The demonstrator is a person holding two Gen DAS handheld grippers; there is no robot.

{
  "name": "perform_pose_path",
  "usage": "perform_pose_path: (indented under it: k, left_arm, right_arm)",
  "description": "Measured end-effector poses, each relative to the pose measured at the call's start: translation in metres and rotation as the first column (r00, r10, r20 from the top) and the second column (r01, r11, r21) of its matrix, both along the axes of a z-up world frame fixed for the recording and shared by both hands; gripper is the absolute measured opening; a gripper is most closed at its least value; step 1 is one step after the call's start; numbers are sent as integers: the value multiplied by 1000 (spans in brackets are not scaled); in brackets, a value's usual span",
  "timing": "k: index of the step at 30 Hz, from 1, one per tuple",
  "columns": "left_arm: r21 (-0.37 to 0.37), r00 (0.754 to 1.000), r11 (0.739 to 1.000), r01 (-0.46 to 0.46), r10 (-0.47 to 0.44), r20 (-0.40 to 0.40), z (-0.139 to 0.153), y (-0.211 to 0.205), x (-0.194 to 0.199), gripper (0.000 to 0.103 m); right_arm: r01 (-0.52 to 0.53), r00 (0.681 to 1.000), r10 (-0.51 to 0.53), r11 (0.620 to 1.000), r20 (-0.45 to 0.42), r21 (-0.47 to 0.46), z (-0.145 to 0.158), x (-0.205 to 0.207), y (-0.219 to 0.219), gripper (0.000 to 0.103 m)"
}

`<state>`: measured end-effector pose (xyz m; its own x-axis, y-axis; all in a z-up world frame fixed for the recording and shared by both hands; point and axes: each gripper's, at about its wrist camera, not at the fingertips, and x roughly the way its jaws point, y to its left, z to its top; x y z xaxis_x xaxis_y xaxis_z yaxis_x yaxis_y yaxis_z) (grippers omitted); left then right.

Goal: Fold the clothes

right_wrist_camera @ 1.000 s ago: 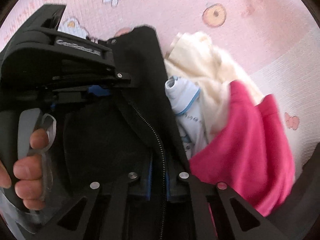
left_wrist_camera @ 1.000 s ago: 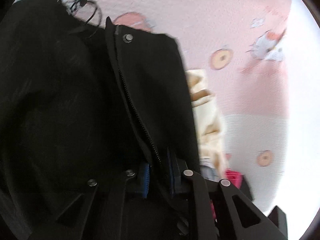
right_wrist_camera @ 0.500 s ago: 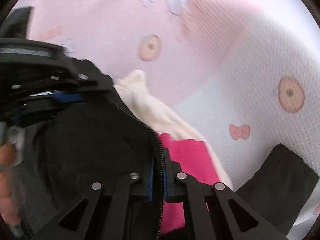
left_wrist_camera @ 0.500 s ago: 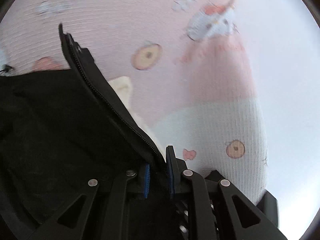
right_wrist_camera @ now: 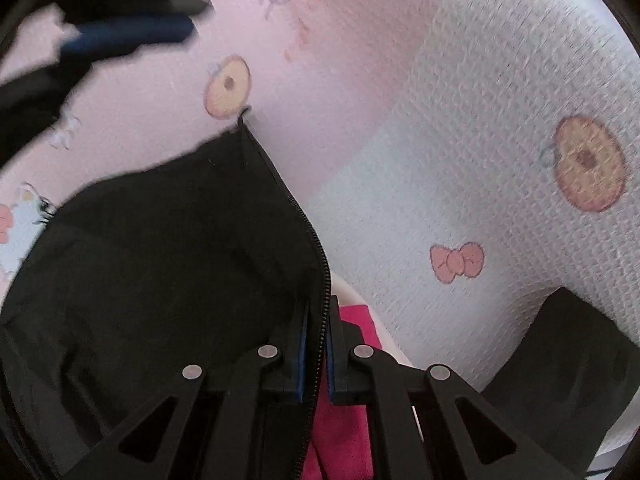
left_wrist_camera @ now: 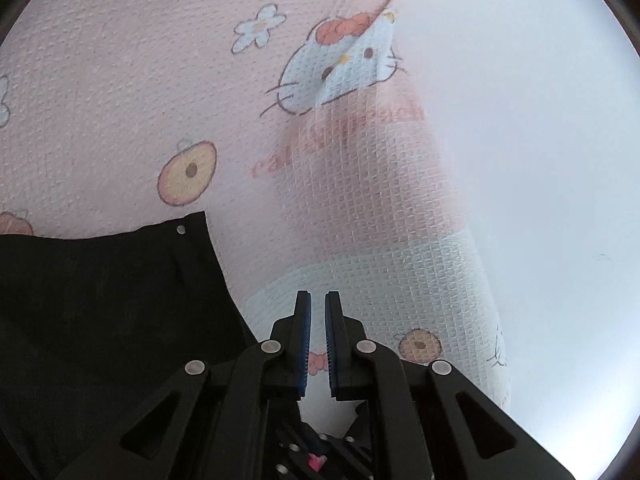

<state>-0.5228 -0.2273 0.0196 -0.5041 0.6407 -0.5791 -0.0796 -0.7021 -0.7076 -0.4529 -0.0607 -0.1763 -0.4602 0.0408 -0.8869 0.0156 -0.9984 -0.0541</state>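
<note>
Right gripper [right_wrist_camera: 315,354] clamped on black jacket [right_wrist_camera: 168,240] zipper edge, left gripper [left_wrist_camera: 317,344] slightly parted (empty), jacket at nine o'clock, pink bedsheet [left_wrist_camera: 120,92] beneath.

Only the pink cartoon-printed bedsheet [left_wrist_camera: 120,92] carries any lettering, seen in the left wrist view; at the far edge, above the cat face, a line of reddish script is cut off by the frame, and only a start like "Sw" can be made out; the rest cannot be read; nearer, just below the cat face, a second reddish line runs across a darker pink patch, blurred and stretched by the weave; it seems to begin "ca", and no whole word can be read; the right wrist view shows no readable text, label, brand or number on anything.
</note>
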Motion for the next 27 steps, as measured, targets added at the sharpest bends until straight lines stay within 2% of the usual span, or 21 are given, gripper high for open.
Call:
perform_pose_path:
  k: [5, 9, 11, 12, 13, 14, 15, 18, 20, 23, 27]
  left_arm:
    - [-7, 997, 999, -34, 34, 69, -14, -31, 21, 7]
    - [8, 986, 997, -80, 78, 147, -29, -65, 37, 9]
    - [13, 978, 995, -103, 99, 185, -36, -82, 45, 14]
    - [16, 973, 993, -115, 109, 204, -40, -91, 49, 24]
    - [31, 968, 992, -126, 117, 220, -43, -100, 53, 45]
    - [59, 967, 988, -143, 127, 223, -45, -109, 59, 58]
    - [72, 965, 983, -170, 151, 215, -45, -119, 66, 76]
    - [106, 955, 963, -246, 222, 199, -45, -147, 84, 77]
    - [103, 939, 952, -287, 259, 224, -47, -165, 93, 77]
    - [70, 918, 939, -336, 309, 250, -46, -185, 105, 77]
    - [-25, 908, 933, -360, 357, 222, -32, -208, 127, 77]
  right_arm:
    - [7, 1000, -6, 994, -11, 107, -12, 0, -14, 8]
    - [6, 1000, -6, 995, 1, 103, -18, -2, -11, 9]
    - [-19, 1000, 20, 991, -5, 130, -16, 1, -14, 11]
    - [-31, 999, 33, 989, -7, 143, -15, 3, -16, 12]
    - [-44, 999, 46, 987, -9, 157, -14, 4, -18, 13]
    - [-60, 998, 62, 984, -4, 170, -12, 5, -19, 17]
    - [-76, 997, 77, 980, 1, 183, -9, 6, -21, 20]
    - [-98, 995, 93, 984, 46, 151, 4, 5, -18, 39]
    - [-103, 993, 96, 989, 66, 106, 15, 5, -15, 59]
    - [-121, 991, 117, 991, 65, 60, 34, 7, -17, 67]
    - [-185, 983, 183, 978, 32, 100, 59, 14, -42, 68]
